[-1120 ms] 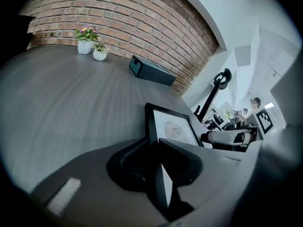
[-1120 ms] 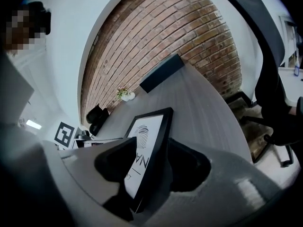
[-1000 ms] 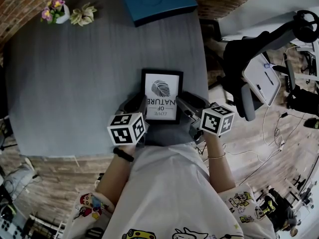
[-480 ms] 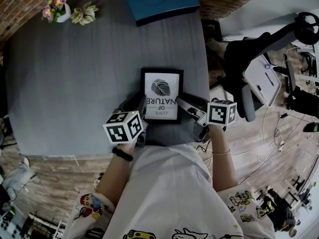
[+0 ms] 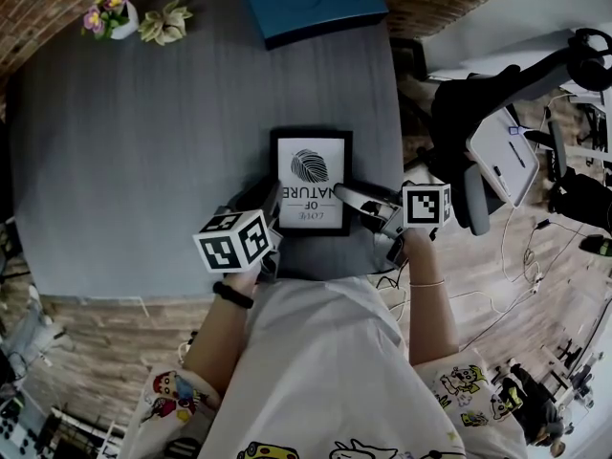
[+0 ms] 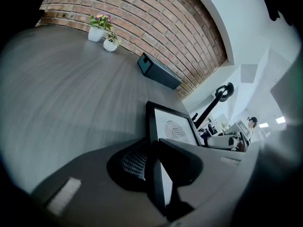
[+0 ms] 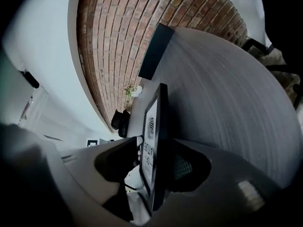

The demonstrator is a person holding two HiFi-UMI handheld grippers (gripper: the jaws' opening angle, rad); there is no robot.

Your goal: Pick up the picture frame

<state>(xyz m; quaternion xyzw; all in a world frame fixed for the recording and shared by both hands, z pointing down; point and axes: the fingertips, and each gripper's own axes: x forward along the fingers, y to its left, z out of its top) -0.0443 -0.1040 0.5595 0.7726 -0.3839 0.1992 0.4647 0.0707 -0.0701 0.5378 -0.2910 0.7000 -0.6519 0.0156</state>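
A black picture frame (image 5: 311, 175) with a fingerprint print and the words "LOVE OF NATURE" sits at the near right of the grey table (image 5: 143, 161). My left gripper (image 5: 274, 213) is shut on its near left edge. In the left gripper view the frame (image 6: 170, 129) runs between the jaws of that gripper (image 6: 158, 174). My right gripper (image 5: 346, 197) is shut on the near right edge. Seen from the right gripper view, the frame (image 7: 154, 122) stands edge-on between the dark jaws of that gripper (image 7: 158, 167). I cannot tell whether the frame's far edge touches the table.
A blue box (image 5: 306, 3) lies at the table's far edge. Two small potted plants (image 5: 110, 17) (image 5: 163, 27) stand at the far left corner against the brick wall. An office chair (image 5: 488, 113) stands right of the table. The table's front edge runs just below the grippers.
The right gripper has rolled, and its marker cube has shifted right and up. The left marker cube has drifted slightly down and left. The frame stays held in about the same place.
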